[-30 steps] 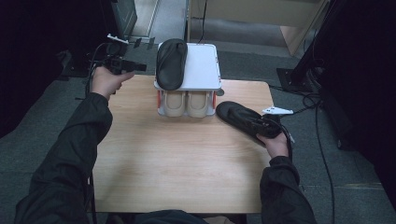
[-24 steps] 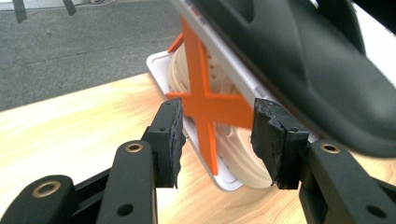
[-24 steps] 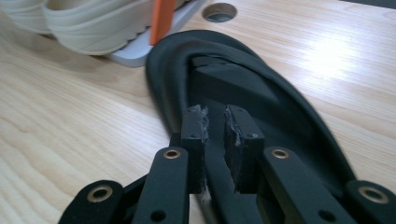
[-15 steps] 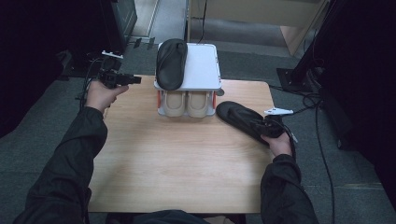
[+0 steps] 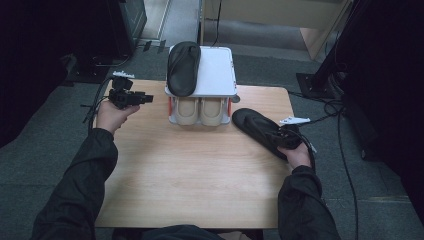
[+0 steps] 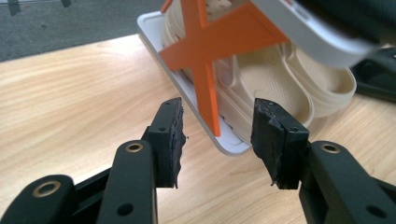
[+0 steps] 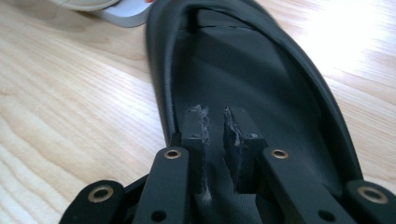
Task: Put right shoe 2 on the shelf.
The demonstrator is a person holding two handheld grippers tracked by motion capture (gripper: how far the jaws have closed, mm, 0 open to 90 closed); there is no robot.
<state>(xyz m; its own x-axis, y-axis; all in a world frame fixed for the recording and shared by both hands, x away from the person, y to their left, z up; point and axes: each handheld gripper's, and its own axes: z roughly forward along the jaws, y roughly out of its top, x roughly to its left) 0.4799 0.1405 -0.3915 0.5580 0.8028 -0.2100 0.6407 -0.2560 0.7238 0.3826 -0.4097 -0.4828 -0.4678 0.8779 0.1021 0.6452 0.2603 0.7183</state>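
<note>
The white shoe rack (image 5: 216, 75) stands at the far edge of the worktop (image 5: 190, 170) and serves as the anchor here. On its top shelf, left half, lies one black slipper (image 5: 183, 67), lengthwise front to back. In the lower tier sit two beige sandals (image 5: 200, 111) side by side, toes toward the person; the left gripper view shows them behind the rack's orange cross-brace (image 6: 205, 60).

Left of the rack, the left hand-held gripper (image 5: 134, 97) hovers just beside the lower tier, aimed at it. Its jaws stand apart with nothing between the pads (image 6: 173, 135); it is released, touching nothing.

Right of the rack, the second black slipper (image 5: 262, 131) lies on the worktop, close to the rack's right front corner. Its long axis runs diagonally, one end toward that corner, the other toward the worktop's right edge. There the right hand-held gripper (image 5: 289, 140) is clenched on the slipper's end, jaws nearly together, pinching its edge (image 7: 215, 130).
</note>
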